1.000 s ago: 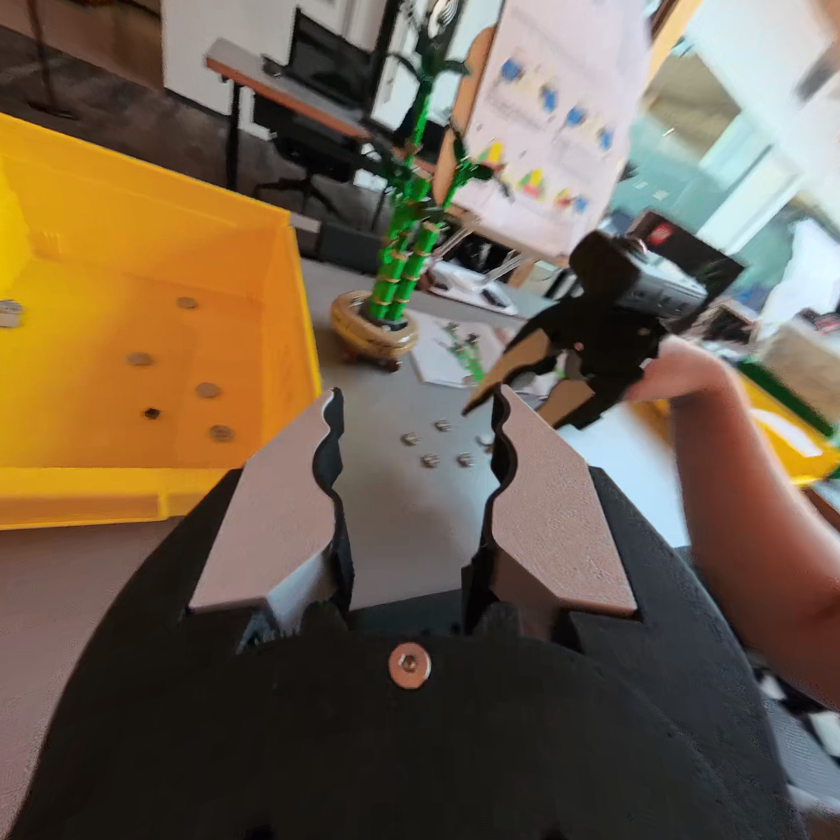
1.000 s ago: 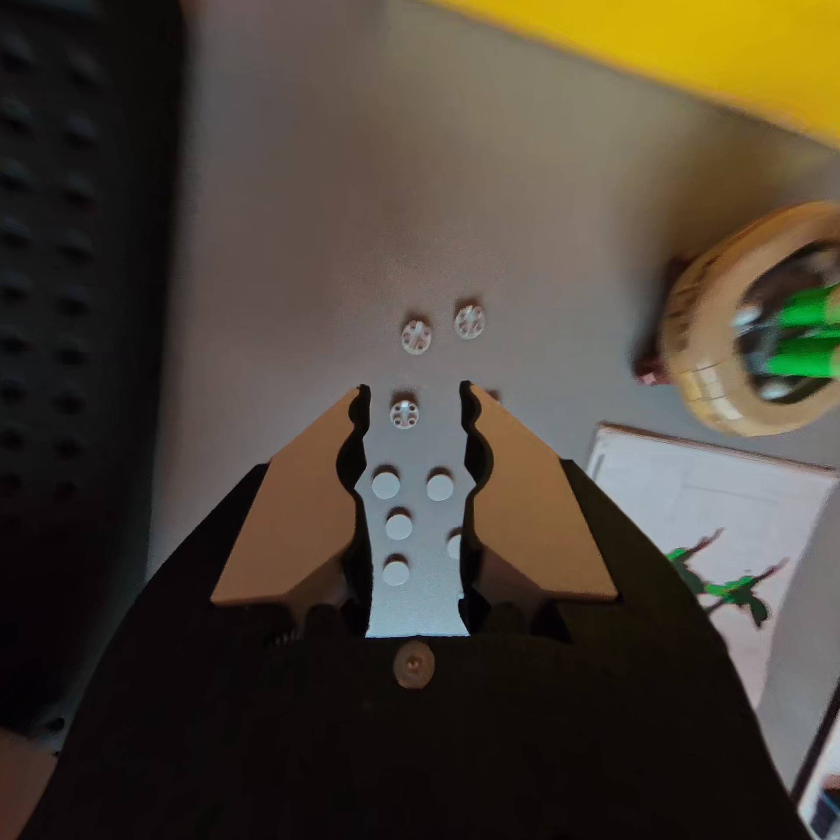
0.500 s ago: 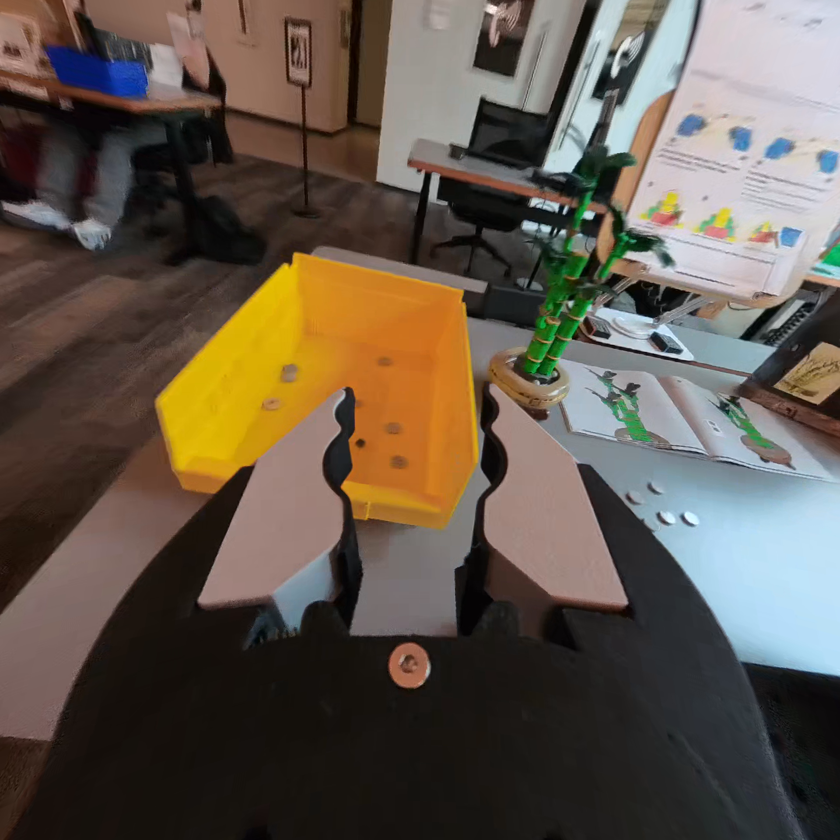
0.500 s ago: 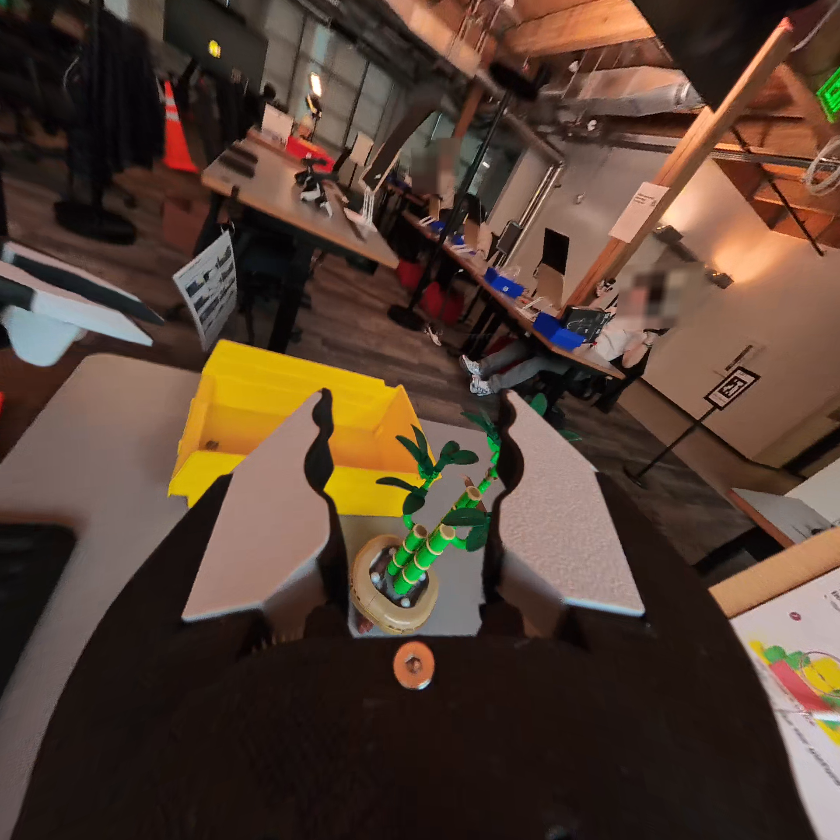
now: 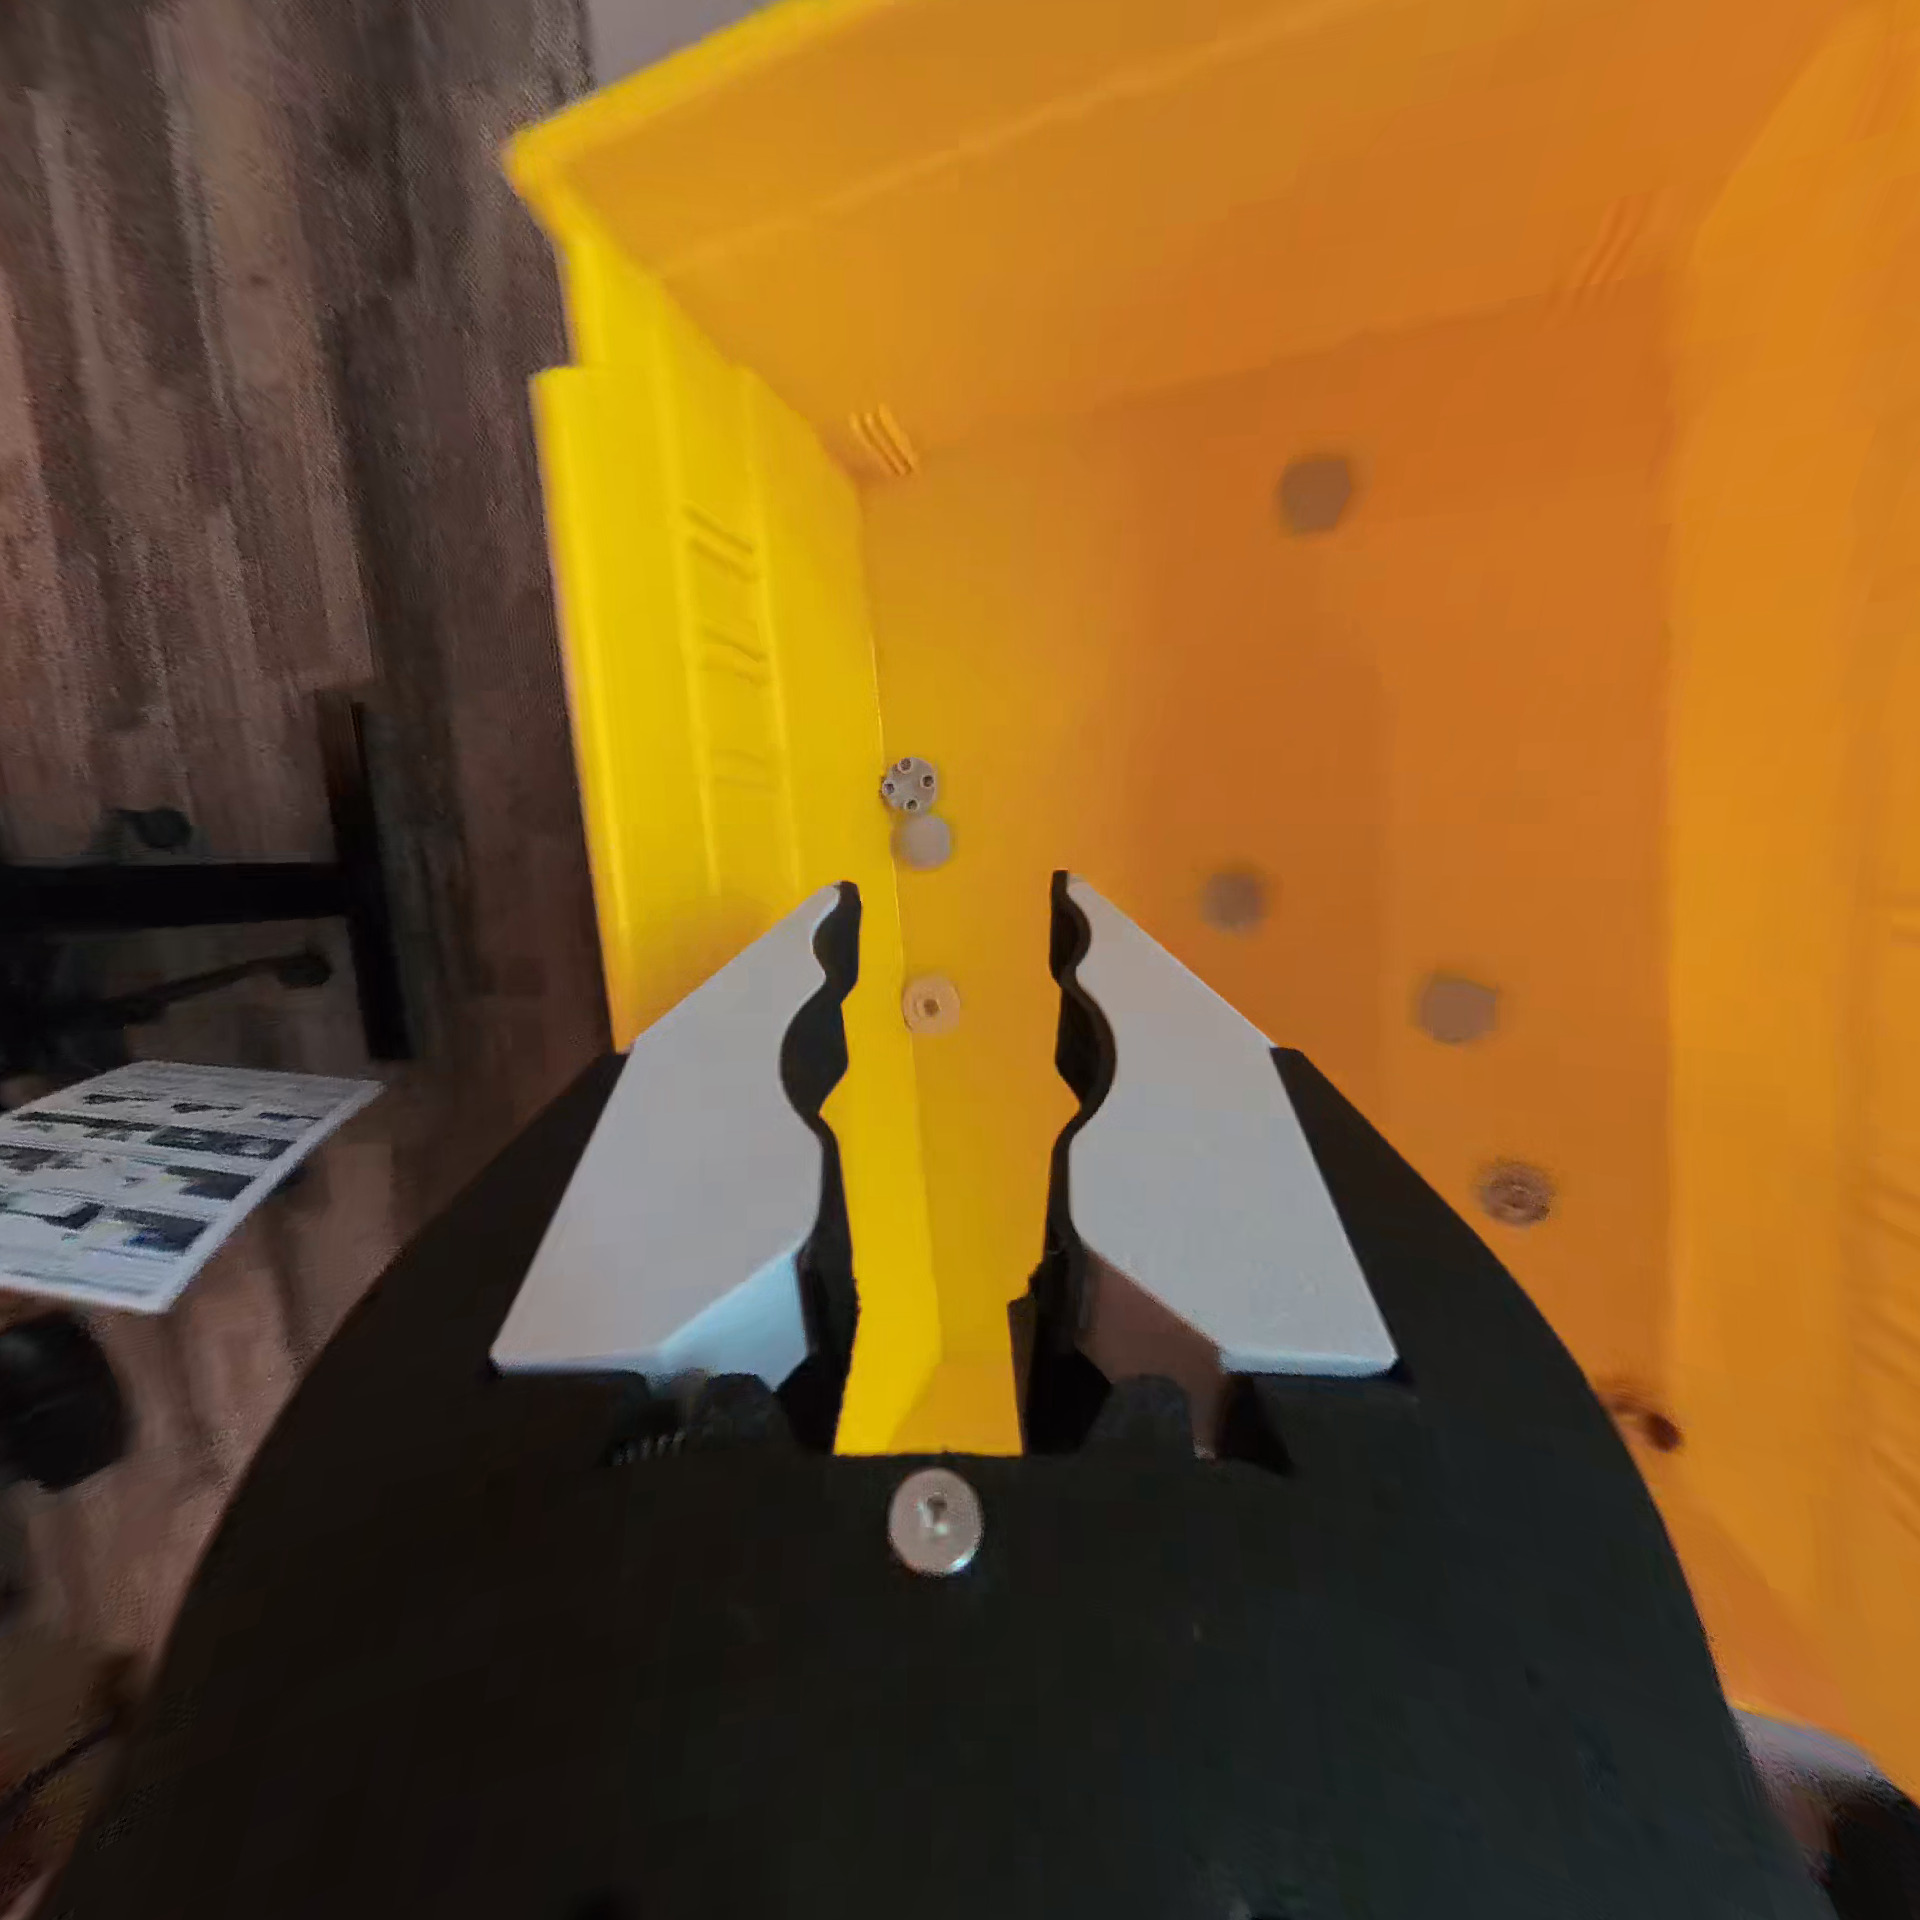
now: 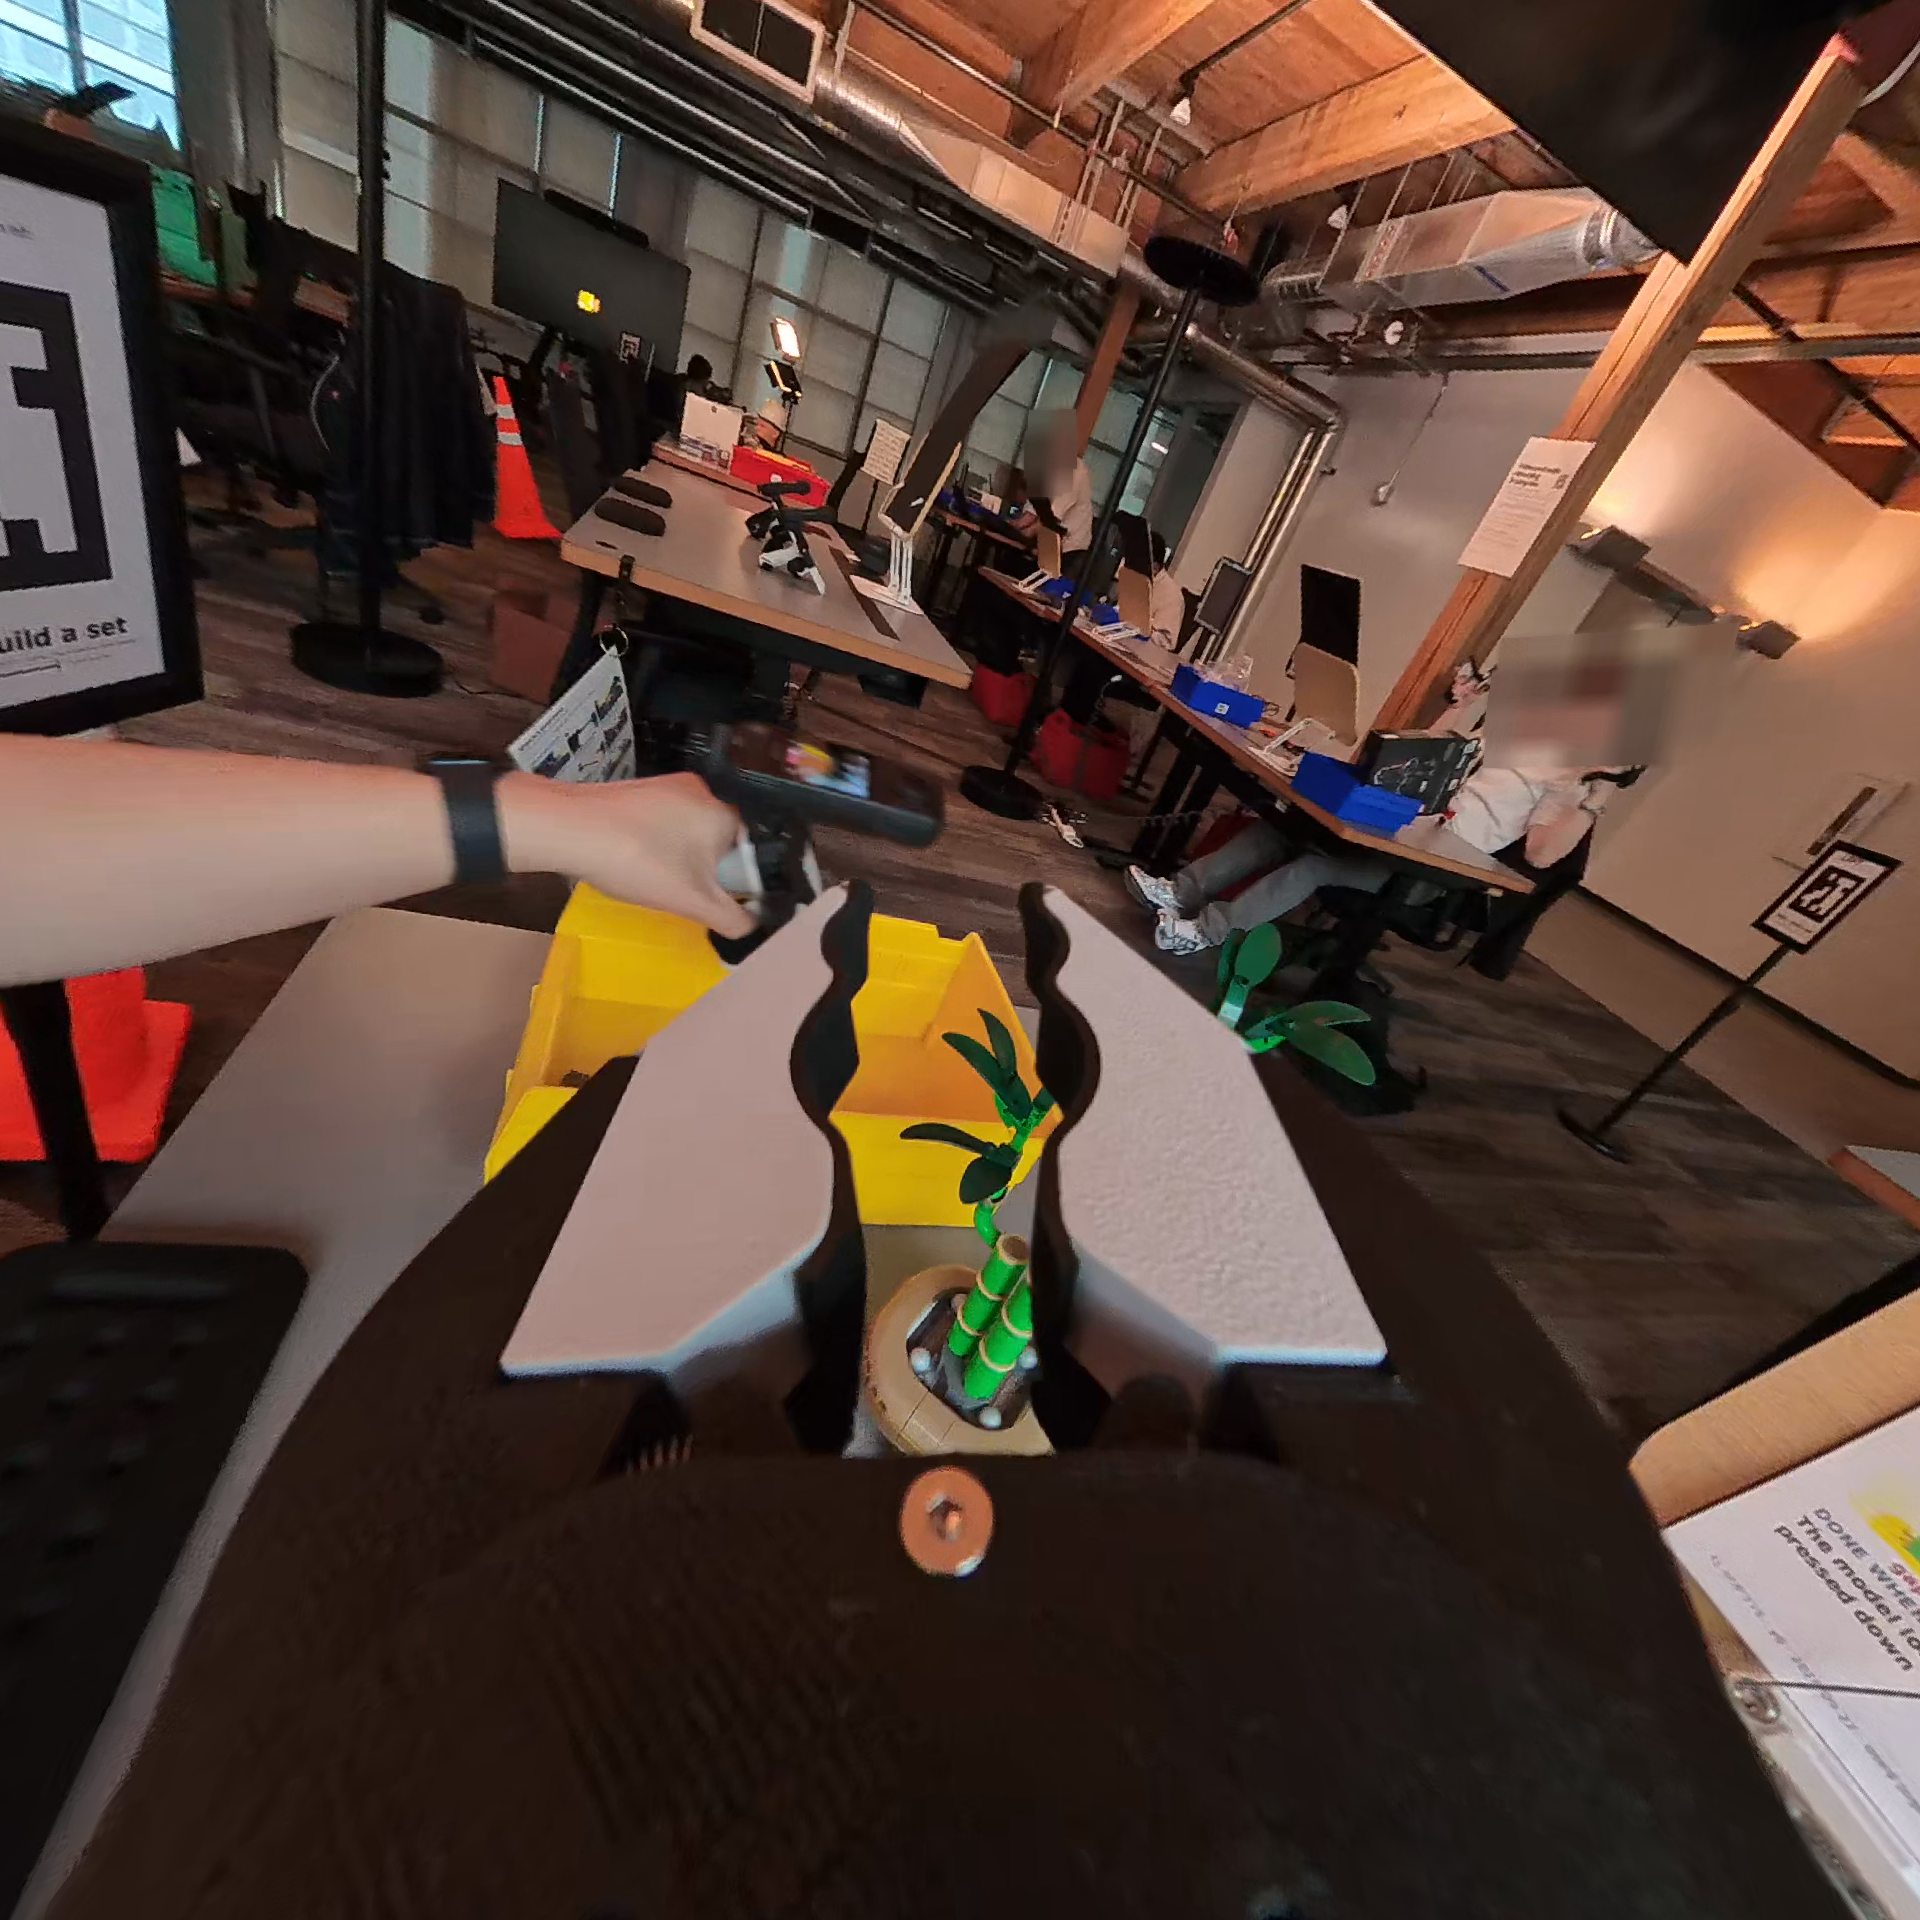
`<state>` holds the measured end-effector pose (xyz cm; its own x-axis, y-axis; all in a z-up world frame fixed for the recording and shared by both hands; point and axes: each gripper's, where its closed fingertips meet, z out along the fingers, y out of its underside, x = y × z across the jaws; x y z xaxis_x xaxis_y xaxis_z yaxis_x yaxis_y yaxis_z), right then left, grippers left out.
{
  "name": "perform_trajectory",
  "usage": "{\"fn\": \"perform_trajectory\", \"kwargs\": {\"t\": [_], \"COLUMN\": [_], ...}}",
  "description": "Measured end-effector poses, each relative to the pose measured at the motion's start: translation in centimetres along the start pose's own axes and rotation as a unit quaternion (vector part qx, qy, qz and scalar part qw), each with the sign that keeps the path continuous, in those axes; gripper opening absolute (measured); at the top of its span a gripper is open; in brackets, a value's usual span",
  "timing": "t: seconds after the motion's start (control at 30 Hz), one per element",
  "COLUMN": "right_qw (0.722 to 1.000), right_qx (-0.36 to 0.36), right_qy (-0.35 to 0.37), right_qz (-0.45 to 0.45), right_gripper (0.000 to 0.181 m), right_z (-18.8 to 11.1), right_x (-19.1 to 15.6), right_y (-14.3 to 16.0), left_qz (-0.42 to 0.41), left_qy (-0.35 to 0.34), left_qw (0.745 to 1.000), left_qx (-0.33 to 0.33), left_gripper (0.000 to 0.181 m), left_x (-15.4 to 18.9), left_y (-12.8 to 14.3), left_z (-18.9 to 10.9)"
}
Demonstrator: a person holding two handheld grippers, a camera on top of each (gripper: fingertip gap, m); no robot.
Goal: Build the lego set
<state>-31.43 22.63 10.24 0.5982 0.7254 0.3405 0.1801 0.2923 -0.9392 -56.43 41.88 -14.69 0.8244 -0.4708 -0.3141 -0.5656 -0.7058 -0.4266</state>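
small round pieces [image 5: 1233, 900] in the bin [image 5: 1143, 260], bamboo model [image 6: 992, 1320] before it on the table [image 6: 364, 1039]

Wood-beamed workshop [image 6: 1299, 135], long desks [image 6: 748, 582]

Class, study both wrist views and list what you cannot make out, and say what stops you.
- Small round pieces in the yellow bin, left wrist view: blurred, so their type is unclear.
- Bamboo model, right wrist view: the right gripper hides the pot's sides.
- Left gripper, right wrist view: its fingers are hidden behind the right gripper's finger.
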Motion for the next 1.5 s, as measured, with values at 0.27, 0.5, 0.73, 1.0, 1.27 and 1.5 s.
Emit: {"fn": "perform_trajectory", "kwargs": {"t": [0.27, 0.5, 0.73, 1.0, 1.27, 1.5], "right_qw": [1.000, 0.998, 0.997, 0.993, 0.992, 0.991], "right_qx": [-0.024, -0.058, -0.064, -0.087, -0.082, -0.087], "right_qy": [-0.003, 0.002, -0.002, -0.021, -0.028, -0.032], "right_qz": [-0.014, -0.038, -0.040, -0.074, -0.086, -0.092], "right_gripper": [0.029, 0.029, 0.029, 0.029, 0.029, 0.029], "right_z": [0.0, 0.2, 0.1, 0.3, 0.1, 0.4], "right_x": [0.2, 0.6, 0.6, -0.4, -0.8, -0.9], "right_y": [1.1, 2.4, 2.6, 3.4, 3.0, 3.3], "left_qz": [0.320, 0.327, 0.363, 0.306, 0.287, 0.180], "left_qy": [-0.024, 0.006, 0.027, 0.068, 0.076, 0.075], "left_qw": [0.933, 0.925, 0.895, 0.898, 0.915, 0.951], "left_qx": [-0.165, -0.193, -0.257, -0.308, -0.274, -0.239], "left_gripper": [0.032, 0.031, 0.031, 0.004, 0.001, 0.030], "left_x": [-0.7, -1.2, -0.8, 0.0, 0.7, 0.0], "left_y": [0.8, 0.5, 1.4, 2.4, 2.2, 0.4], "left_z": [5.2, 7.2, 7.8, 7.5, 7.3, 8.1]}}
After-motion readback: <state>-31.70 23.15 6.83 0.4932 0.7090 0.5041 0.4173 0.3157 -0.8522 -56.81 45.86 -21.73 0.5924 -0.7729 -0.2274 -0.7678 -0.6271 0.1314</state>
